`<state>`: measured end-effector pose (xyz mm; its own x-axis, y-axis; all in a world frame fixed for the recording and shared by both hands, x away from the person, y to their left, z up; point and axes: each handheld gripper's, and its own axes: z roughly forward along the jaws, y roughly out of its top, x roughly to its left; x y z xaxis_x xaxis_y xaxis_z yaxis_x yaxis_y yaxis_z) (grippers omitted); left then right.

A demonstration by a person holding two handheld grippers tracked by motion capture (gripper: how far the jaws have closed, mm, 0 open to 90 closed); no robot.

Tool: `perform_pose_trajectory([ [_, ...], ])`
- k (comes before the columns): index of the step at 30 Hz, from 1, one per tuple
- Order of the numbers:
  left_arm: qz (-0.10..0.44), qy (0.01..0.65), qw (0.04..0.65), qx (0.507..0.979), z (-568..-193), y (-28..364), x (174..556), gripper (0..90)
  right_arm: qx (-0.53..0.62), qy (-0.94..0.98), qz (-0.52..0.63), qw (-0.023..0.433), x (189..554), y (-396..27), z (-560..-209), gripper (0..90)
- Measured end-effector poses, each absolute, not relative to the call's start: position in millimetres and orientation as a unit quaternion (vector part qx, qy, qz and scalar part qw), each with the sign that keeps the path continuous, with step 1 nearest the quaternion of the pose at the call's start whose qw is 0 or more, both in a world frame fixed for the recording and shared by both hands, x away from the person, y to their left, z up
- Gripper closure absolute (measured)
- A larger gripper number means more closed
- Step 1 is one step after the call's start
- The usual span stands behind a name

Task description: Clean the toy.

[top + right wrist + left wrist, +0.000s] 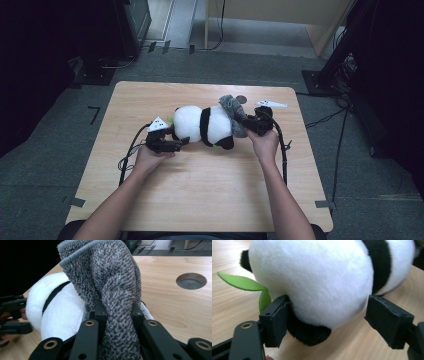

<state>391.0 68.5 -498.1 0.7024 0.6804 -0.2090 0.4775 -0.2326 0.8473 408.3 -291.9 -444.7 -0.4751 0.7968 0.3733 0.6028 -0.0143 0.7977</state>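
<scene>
High view: black-and-white plush panda [202,125] lying on its side mid-way across the light wooden table [200,190], left gripper [175,144] at its left end, right gripper [248,124] at its right end against a grey knitted cloth [231,106]. Left gripper view: 2 jaws spread wide around the panda's white rump [317,280], left pad touching fur, right pad apart; green felt leaf [244,283] beside. Right gripper view: jaws pinching the grey cloth [110,277] bunched between them, panda [57,312] just behind.

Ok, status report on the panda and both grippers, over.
Left gripper open around panda plush. Right gripper shut on grey knitted cloth. Nothing in the way.
</scene>
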Motion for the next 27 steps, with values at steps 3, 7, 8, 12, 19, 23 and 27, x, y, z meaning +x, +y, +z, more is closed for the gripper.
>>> perform_pose_trajectory([
  [3,0.117,0.381,0.488,0.777,-499.1,66.9,391.2,30.2,0.497,0.701,0.500,0.106,407.1,-289.1,-444.5,76.1],
  [7,0.122,0.384,0.481,0.778,-497.3,67.1,390.6,47.8,0.491,0.707,0.493,0.122,404.6,-285.9,-443.4,76.5],
  [8,0.126,0.382,0.479,0.780,-497.1,66.9,389.9,50.4,0.488,0.709,0.494,0.125,404.0,-285.3,-443.4,76.5],
  [12,0.123,0.382,0.471,0.786,-494.4,66.7,387.0,58.4,0.495,0.702,0.500,0.108,402.9,-289.3,-442.0,76.3],
  [19,0.090,0.371,0.469,0.797,-487.4,71.7,380.1,61.9,0.502,0.695,0.499,0.125,395.8,-305.2,-429.9,75.9],
  [23,0.080,0.375,0.460,0.801,-482.8,72.7,369.7,61.8,0.498,0.695,0.501,0.135,387.3,-306.3,-424.7,75.8],
  [27,0.072,0.377,0.453,0.805,-482.1,71.6,365.3,60.5,0.491,0.698,0.504,0.131,380.3,-302.3,-423.9,75.6],
])
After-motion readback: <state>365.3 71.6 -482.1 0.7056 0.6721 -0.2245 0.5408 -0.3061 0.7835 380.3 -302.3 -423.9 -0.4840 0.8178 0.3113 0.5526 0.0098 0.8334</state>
